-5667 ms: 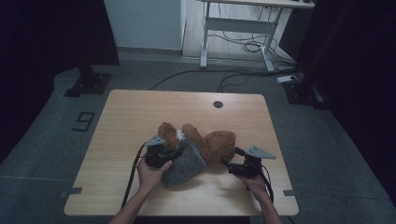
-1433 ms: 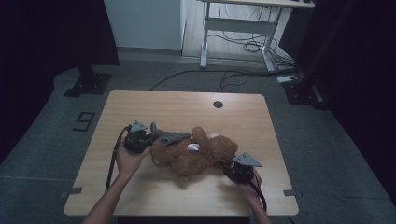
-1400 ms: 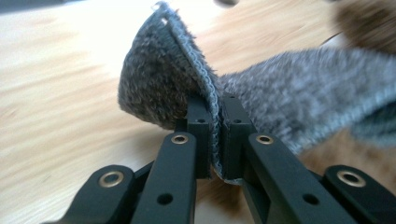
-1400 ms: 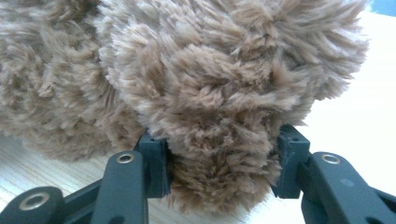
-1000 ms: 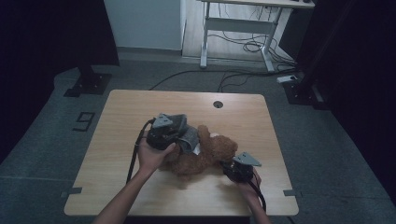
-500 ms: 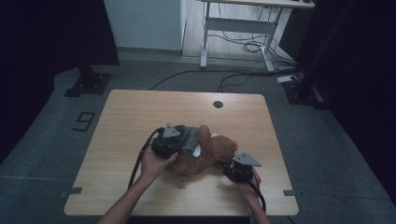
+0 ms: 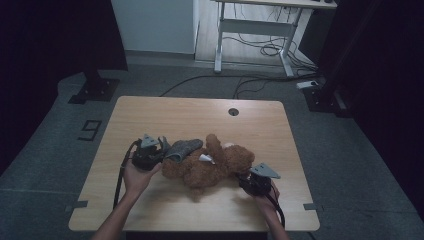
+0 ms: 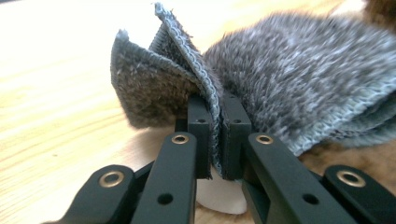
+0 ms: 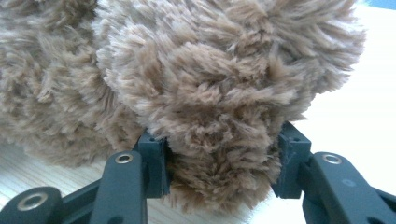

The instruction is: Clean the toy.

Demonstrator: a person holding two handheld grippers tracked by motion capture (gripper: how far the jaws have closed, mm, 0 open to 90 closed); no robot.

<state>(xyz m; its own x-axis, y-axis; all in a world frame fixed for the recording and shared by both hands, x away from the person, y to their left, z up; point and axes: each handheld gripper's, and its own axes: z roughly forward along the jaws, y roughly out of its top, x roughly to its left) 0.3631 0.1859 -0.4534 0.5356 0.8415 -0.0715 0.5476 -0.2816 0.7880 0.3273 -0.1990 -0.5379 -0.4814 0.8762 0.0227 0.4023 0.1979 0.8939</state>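
On the left of the worktop (image 7: 150, 112), the left tool (image 7: 161, 150) is clamped fully down on the hemmed edge of a grey knitted garment (image 7: 182, 148); in the left gripper view its two black jaws meet with only the folded rim of the grey knit (image 8: 212, 116) between them, which suggests the grip is placed there so the opening of the little piece can be drawn by its strongest seam. The garment lies partly on the wood and partly over the brown teddy bear (image 7: 207, 165), which lies on its back near the middle of the worktop, one arm raised and a small white tag showing on its chest. Further right, the right tool (image 7: 246, 179) stands about half open around a rounded furry part of the bear; in the right gripper view the plush (image 9: 219, 116) bulges between the two jaws and presses against both. That hold appears meant to pin the toy in place, so the soft body does not slide while the other hand works the knit along it.
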